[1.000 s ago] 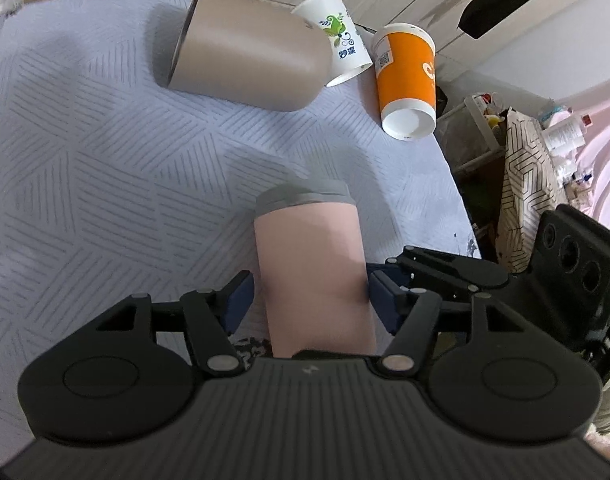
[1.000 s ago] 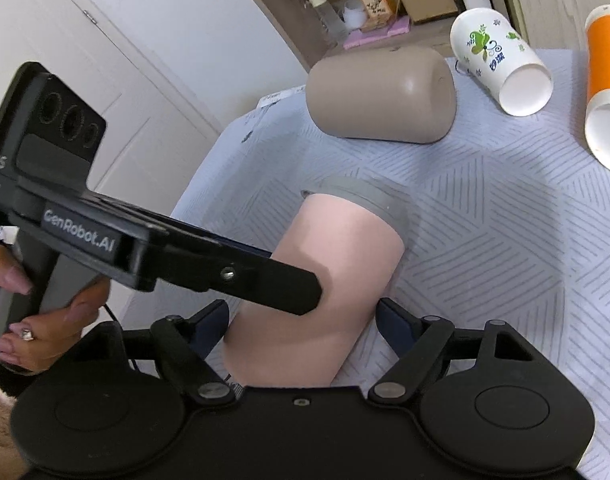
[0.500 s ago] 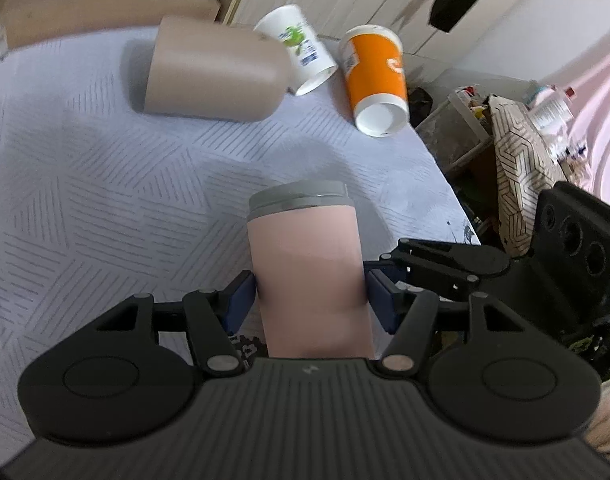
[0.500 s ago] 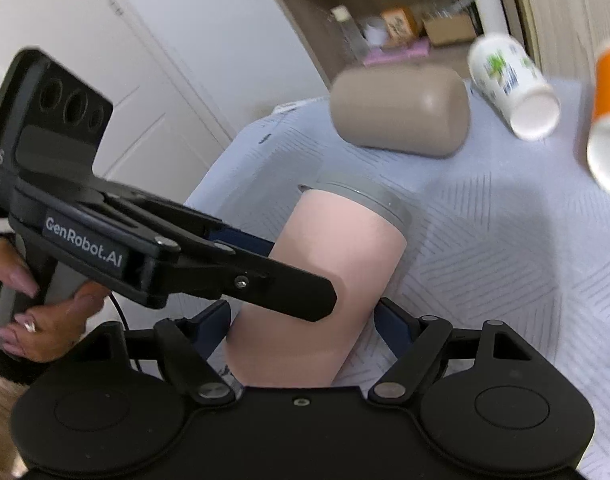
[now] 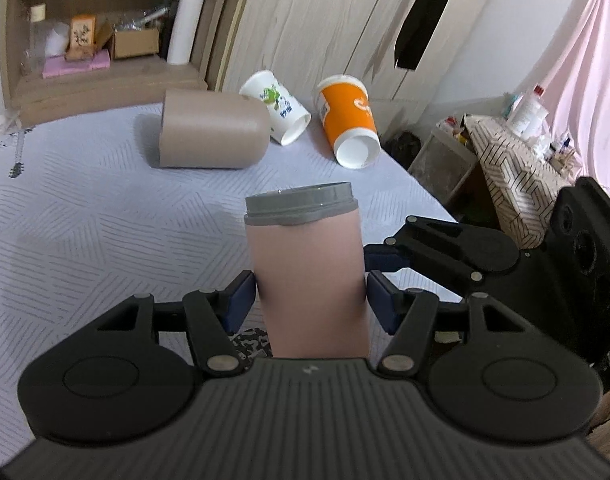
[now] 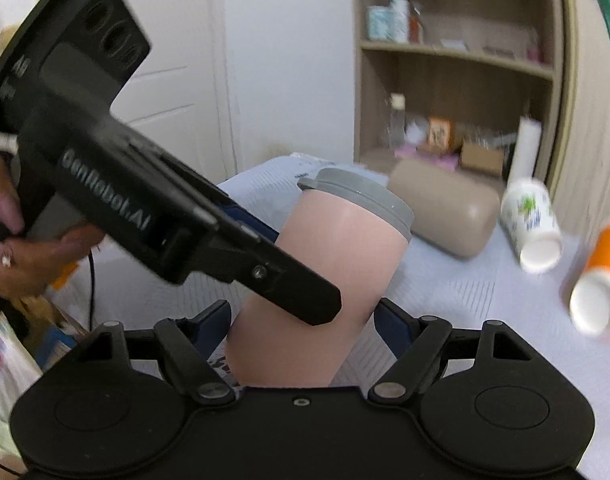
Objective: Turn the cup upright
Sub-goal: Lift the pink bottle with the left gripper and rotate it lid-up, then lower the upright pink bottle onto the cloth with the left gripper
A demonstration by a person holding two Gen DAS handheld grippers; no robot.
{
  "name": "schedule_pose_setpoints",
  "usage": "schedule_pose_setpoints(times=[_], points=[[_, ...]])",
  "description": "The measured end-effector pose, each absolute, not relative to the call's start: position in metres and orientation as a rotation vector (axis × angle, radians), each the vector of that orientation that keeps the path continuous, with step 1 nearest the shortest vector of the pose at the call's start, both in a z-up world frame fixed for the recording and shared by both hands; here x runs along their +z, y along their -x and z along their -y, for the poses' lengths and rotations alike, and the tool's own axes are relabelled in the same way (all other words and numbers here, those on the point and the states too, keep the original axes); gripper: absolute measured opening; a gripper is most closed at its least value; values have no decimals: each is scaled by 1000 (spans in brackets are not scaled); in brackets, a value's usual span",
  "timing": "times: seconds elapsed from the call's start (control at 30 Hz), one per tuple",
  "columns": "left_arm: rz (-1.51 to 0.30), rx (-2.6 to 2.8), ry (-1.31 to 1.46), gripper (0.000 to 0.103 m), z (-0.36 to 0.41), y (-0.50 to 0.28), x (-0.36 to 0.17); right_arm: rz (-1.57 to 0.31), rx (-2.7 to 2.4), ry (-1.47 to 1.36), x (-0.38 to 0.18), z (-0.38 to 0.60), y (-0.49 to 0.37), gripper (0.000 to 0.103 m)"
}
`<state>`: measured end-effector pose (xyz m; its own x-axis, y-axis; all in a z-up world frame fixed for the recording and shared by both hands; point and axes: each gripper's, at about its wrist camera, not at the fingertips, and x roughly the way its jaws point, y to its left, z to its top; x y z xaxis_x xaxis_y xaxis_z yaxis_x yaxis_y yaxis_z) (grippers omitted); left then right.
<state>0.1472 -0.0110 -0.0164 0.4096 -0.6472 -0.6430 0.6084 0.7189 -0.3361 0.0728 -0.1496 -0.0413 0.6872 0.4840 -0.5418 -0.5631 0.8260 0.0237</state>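
Note:
A pink cup with a grey lid [image 5: 309, 276] is held between both grippers, tilted up off the grey patterned tablecloth [image 5: 85, 216]. My left gripper [image 5: 309, 300] is shut on its lower body, blue pads against both sides. My right gripper [image 6: 303, 326] straddles the same cup [image 6: 337, 264] from another side; its pads sit close to the cup, and contact is unclear. The left gripper's body crosses in front of the cup in the right wrist view.
A tan cup [image 5: 213, 134], a white printed paper cup [image 5: 275, 106] and an orange paper cup [image 5: 347, 120] lie on their sides at the table's far end. A wooden shelf [image 5: 101, 68] stands behind. The table's right edge drops to boxes [image 5: 517, 184].
Both grippers have tilted upward with the pink cup, raising its lid end from lying low toward upright. The view now shows the shelf and wall instead of mostly tablecloth.

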Motion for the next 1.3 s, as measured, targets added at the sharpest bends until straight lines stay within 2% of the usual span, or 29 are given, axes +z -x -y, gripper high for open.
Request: schedule_pose_setpoints(times=[0.37,0.53,0.9,1.3], points=[[-729,-748,27,60,-3,-141,-12,-417,590,313,-41,131,-75,83],[-691,-726,22,60,-4,-150,-7,-373,548,358,-35,125,-90,78],[-611,-727,41,59,2,-173,3,-355,498,331,-34,131,-130,77],[-575,-726,29,59,4,-180,-4,-304,498,410,-45,130,-132,77]])
